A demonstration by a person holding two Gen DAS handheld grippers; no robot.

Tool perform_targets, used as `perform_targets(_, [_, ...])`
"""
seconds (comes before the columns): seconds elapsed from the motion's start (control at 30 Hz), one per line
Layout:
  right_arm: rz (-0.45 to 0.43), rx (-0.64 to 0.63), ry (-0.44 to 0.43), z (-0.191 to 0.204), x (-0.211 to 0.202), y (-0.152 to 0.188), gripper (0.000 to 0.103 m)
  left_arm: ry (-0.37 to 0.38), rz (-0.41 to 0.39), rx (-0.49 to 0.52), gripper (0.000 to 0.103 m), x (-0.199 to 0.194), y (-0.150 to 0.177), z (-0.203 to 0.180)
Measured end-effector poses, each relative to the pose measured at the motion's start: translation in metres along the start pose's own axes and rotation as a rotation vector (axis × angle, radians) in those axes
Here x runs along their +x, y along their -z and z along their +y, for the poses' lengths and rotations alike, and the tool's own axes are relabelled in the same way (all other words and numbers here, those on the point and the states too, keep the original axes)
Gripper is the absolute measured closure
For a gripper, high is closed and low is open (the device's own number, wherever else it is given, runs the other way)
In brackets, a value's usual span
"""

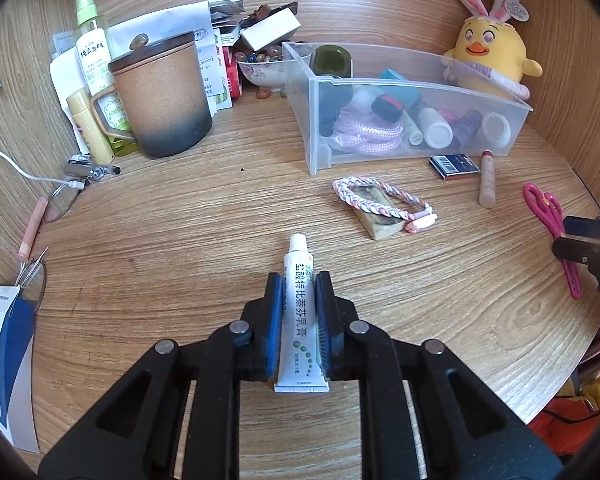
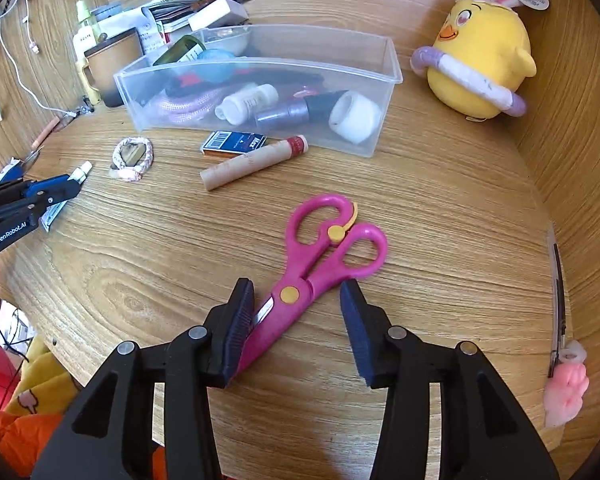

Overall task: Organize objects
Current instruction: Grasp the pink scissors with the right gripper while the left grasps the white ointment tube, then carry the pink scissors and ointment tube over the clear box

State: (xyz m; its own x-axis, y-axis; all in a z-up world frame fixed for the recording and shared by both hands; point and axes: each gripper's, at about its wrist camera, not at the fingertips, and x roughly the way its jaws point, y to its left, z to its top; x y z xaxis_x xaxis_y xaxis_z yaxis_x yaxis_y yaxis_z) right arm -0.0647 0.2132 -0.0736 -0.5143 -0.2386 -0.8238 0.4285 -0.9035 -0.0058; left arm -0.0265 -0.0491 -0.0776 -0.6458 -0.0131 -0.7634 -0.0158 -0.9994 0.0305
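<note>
Ointment tube (image 1: 300, 316) lay clamped lengthwise between the blue pads of the left hand-held gripper (image 1: 299, 280), white cap pointing toward the clear plastic bin (image 1: 420, 92) and crimped tail back between the arms; whether the tube rested on the wooden bench (image 1: 180, 220) or hung just above it could not be told. The right hand-held gripper (image 2: 298, 304) stood wide open and held nothing, its jaws straddling the pink scissors (image 2: 320, 256), which lay flat on the bench with handle loops toward the bin and blade tips under the left-hand pad. That pad appeared to touch the blades; the other pad stood clear of the handles.

The bin already contained a pink cord, small bottles and a white jar. In front of it, on the bench, lay a blue matchbox (image 2: 236, 142), a paper-wrapped stick (image 2: 256, 158) and a braided bracelet (image 1: 382, 200) looped over a small block. A yellow plush chick (image 2: 480, 56) sat to the right of the bin, a brown lidded mug (image 1: 164, 96) to its left.

The step in hand appeared to be the gathering of loose items for the bin: tube secured, scissors not yet grasped. The next move probably called for carrying the tube over the near wall of the bin and releasing it, and for closing the right jaws squarely across the scissors near the pivot, since a hold nearer the tips could have let them swing.
</note>
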Motion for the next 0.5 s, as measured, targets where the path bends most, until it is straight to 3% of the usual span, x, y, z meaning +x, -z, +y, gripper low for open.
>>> perform_targets(0.07, [-0.015,0.005,0.008,-0.001,0.001,-0.001,0.066,-0.004,-0.002,-0.006,0.087,0.000,0.001,0.000])
perform_targets(0.17, [-0.032,-0.008,0.012,-0.003,0.002,-0.004,0.084,-0.001,-0.008,-0.020,0.087,-0.003,0.002,0.000])
perform_targets(0.5, [-0.068,-0.022,-0.013,-0.006,0.004,-0.004,0.086,0.038,-0.099,-0.036,0.087,-0.030,-0.016,-0.013])
